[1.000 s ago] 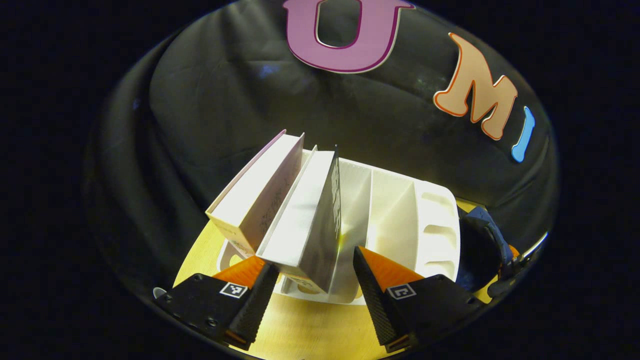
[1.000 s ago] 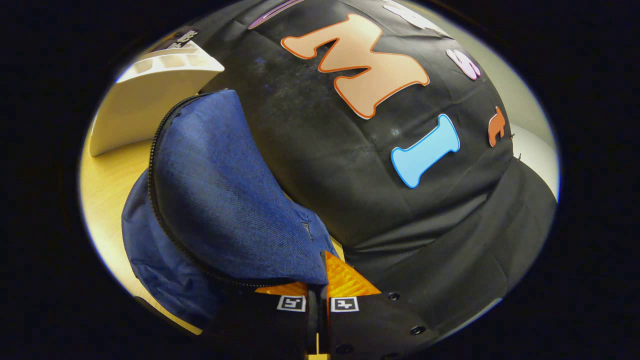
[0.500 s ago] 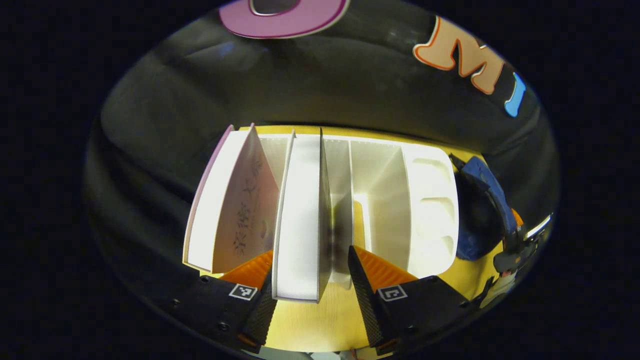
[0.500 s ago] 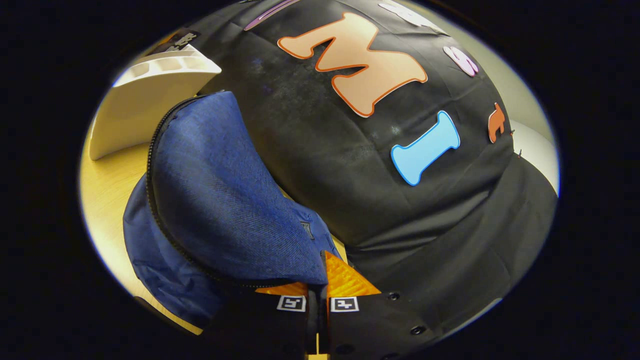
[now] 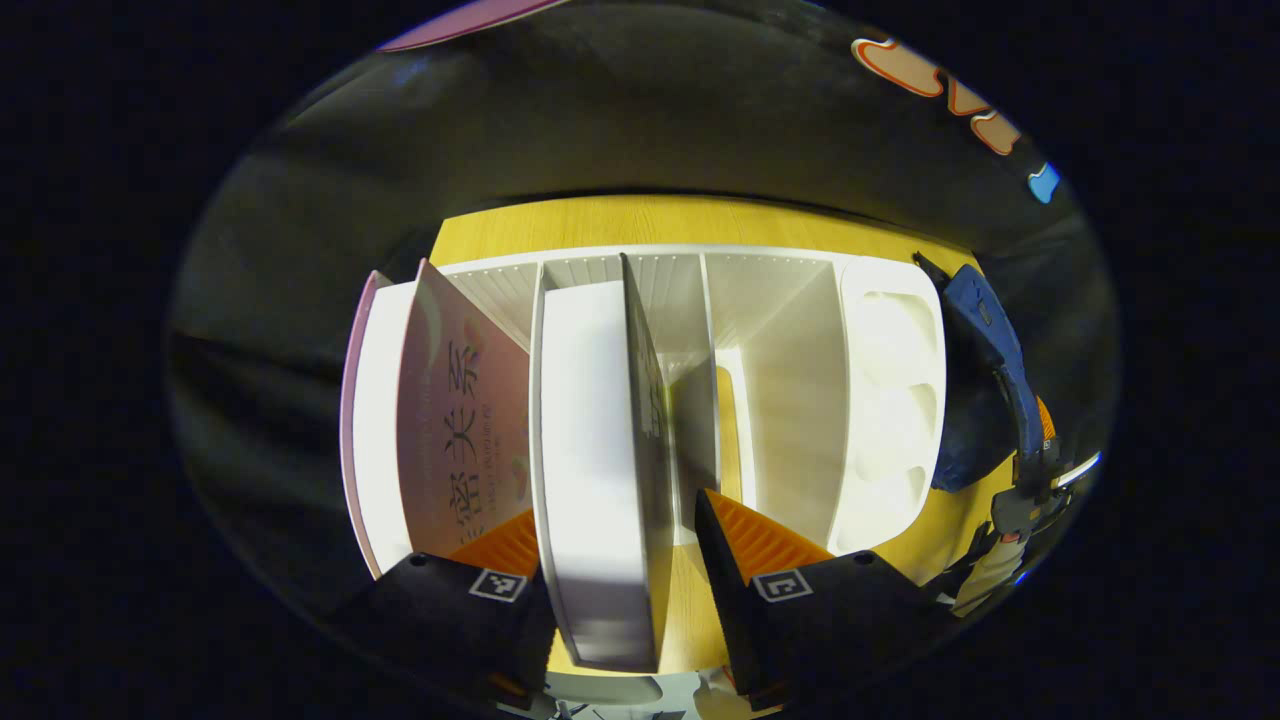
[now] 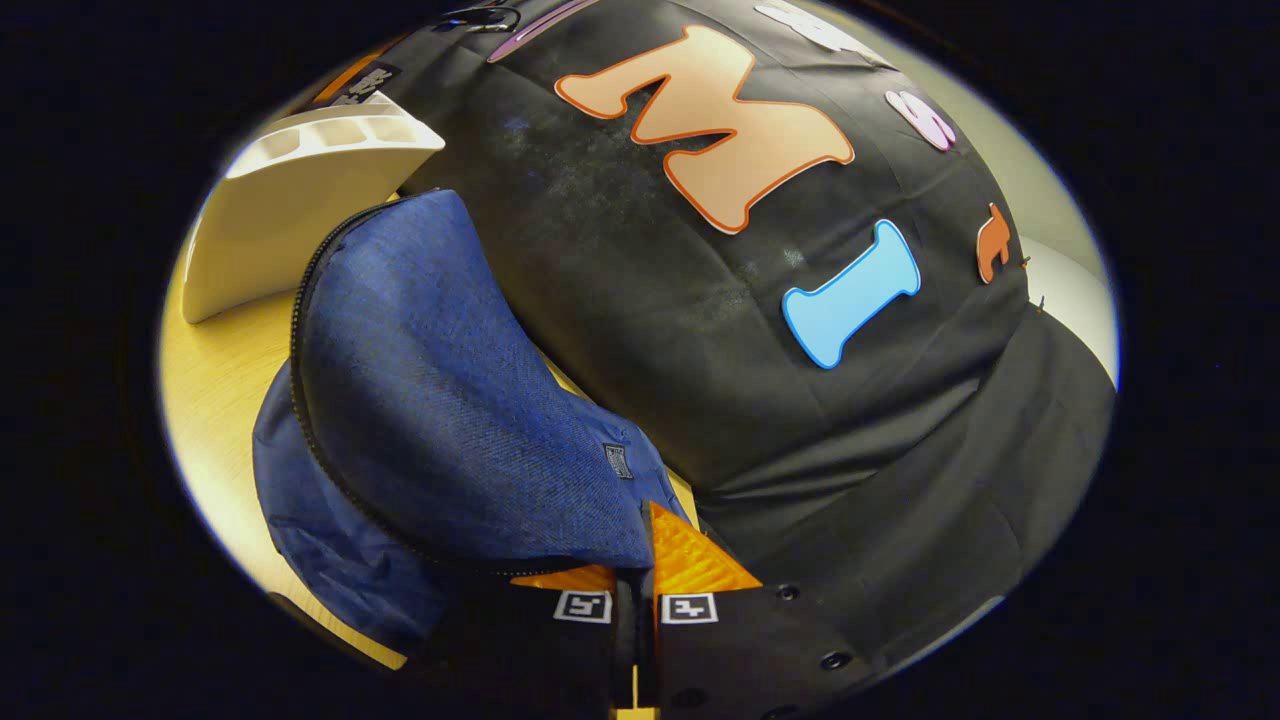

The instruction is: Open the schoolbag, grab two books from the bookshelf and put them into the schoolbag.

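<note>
Your left gripper straddles the white book, one orange finger on each side. Jaws spread; the left finger sits against the book, a gap shows at the right one. Not clamped.

The white book stands in the white bookshelf, second slot from its left end. The pink book leans in the end slot just beside it. The bookshelf sits on the wooden table, toward the back edge.

Your right gripper is clenched on the blue flap of the schoolbag, holding it raised. The schoolbag rests on the table beside the bookshelf's right end, zipper open along the flap.
</note>
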### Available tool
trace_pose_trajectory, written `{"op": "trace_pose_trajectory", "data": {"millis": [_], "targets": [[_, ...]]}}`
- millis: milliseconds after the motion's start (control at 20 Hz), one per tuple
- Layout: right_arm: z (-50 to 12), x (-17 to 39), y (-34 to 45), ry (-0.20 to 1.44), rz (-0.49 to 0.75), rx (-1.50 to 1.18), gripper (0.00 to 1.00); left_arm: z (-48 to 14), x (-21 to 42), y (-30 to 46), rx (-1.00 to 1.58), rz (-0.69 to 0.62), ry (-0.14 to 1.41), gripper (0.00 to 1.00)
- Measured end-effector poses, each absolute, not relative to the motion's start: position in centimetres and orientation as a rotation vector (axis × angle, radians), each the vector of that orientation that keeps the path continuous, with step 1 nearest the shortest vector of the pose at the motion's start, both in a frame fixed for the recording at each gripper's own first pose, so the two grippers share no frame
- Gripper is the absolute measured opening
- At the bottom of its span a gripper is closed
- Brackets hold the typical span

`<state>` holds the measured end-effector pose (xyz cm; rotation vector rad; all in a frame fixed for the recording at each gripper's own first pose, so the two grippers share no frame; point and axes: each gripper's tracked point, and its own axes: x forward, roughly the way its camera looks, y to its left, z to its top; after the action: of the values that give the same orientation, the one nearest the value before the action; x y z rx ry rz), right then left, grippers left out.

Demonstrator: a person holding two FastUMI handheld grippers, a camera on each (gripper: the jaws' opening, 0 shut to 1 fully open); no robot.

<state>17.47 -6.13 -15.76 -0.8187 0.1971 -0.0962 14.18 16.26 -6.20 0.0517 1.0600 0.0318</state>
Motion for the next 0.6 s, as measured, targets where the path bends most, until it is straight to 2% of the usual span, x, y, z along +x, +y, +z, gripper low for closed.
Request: {"op": "trace_pose_trajectory", "data": {"millis": [100,150,200,400,600], "targets": [[-15.8,17.5,-6.1,0.2,-0.099,-0.808,0.02,-7.0,14.3,15.7,0.045,0.025,1.107,0.44],[-15.7,17.4,-6.2,0.201,-0.101,-0.804,0.02,-7.3,14.4,15.5,0.037,0.022,1.133,0.39],[-15.7,17.4,-6.2,0.202,-0.101,-0.803,0.02,-7.6,14.3,15.2,0.03,0.021,1.156,0.41],[-15.8,17.4,-6.1,0.204,-0.097,-0.812,0.04,-8.3,13.9,15.2,0.016,0.037,1.227,0.41],[-16.1,17.3,-5.9,0.207,-0.095,-0.824,0.02,-8.3,13.6,15.4,0.018,0.053,1.244,0.41]]}}
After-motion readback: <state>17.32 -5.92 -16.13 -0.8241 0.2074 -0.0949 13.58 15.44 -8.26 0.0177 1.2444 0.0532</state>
